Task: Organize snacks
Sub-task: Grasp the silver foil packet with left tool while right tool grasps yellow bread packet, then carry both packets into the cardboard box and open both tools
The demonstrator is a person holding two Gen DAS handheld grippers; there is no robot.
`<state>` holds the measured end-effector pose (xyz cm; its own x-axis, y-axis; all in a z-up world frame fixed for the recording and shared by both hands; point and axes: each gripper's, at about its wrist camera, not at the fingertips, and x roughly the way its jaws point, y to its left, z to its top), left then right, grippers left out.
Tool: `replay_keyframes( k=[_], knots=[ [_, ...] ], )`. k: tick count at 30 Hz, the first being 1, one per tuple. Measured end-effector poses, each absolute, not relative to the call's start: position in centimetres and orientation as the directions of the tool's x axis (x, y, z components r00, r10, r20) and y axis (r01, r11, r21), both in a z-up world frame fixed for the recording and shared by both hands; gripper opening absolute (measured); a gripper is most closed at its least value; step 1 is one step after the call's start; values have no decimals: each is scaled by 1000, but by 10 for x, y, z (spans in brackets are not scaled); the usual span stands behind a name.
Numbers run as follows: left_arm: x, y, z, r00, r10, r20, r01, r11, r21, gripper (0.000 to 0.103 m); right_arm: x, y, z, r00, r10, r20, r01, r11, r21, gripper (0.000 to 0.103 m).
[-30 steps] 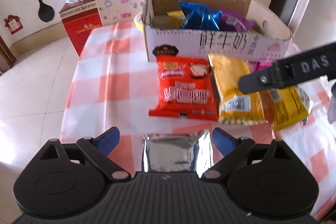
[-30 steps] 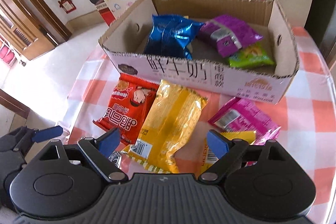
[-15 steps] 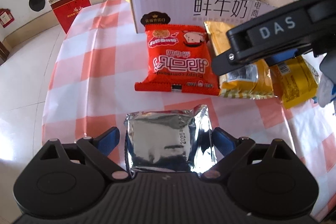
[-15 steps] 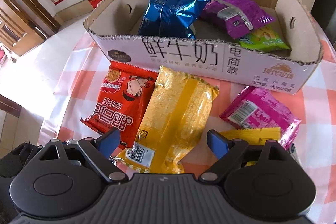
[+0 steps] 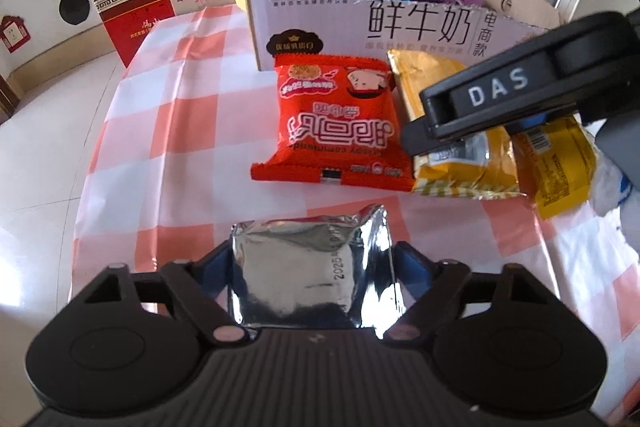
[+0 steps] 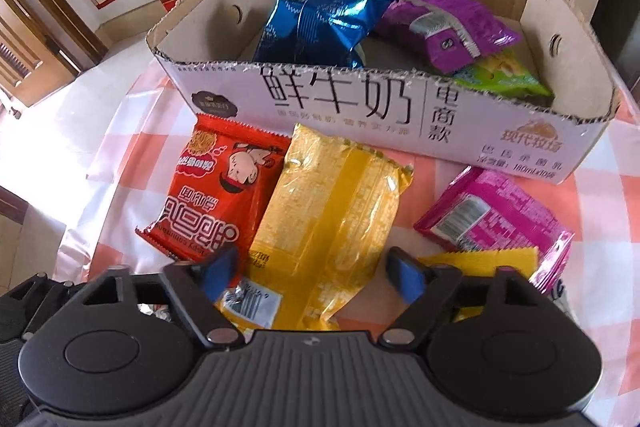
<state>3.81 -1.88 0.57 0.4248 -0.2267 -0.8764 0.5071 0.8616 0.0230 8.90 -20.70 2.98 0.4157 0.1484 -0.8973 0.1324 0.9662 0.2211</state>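
A silver foil packet (image 5: 304, 267) lies at the near edge of the checked table. My left gripper (image 5: 312, 259) is closing, and its blue pads touch the packet's two sides. A long yellow packet (image 6: 332, 219) lies in front of the cardboard box (image 6: 340, 99). My right gripper (image 6: 312, 273) straddles its near end, closing, with a small gap left at each pad. A red noodle packet (image 6: 212, 203) lies to the left of the yellow one. In the left wrist view the right gripper's finger (image 5: 500, 95) hangs over the yellow packet (image 5: 460, 163).
The box holds a blue bag (image 6: 316, 23), a purple bag (image 6: 444, 27) and a green one (image 6: 500, 75). A pink packet (image 6: 492, 219) and a small yellow packet (image 6: 480, 259) lie at the right. A red carton (image 5: 136, 19) stands on the floor past the table's left edge.
Both grippers came down closer to the table. The left jaws narrowed onto the silver packet, and the right jaws narrowed around the yellow packet's near end.
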Motion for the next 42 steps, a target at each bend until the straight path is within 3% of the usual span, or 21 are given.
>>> replay_keyframes(
  k=[4,8,42],
  knots=[
    [37,-19,8,427,-227,-875,502,865,20,77,85,-212,31,414,180,-892,132,958,254,66],
    [37,-17,13,437,-227,-870,490,872,18,76,79,-215,35,420,190,-888,117,959,260,62],
    [47,1,58,549,-232,-803,337,940,-42,77,65,-211,72,501,273,-821,16,946,324,56]
  ],
)
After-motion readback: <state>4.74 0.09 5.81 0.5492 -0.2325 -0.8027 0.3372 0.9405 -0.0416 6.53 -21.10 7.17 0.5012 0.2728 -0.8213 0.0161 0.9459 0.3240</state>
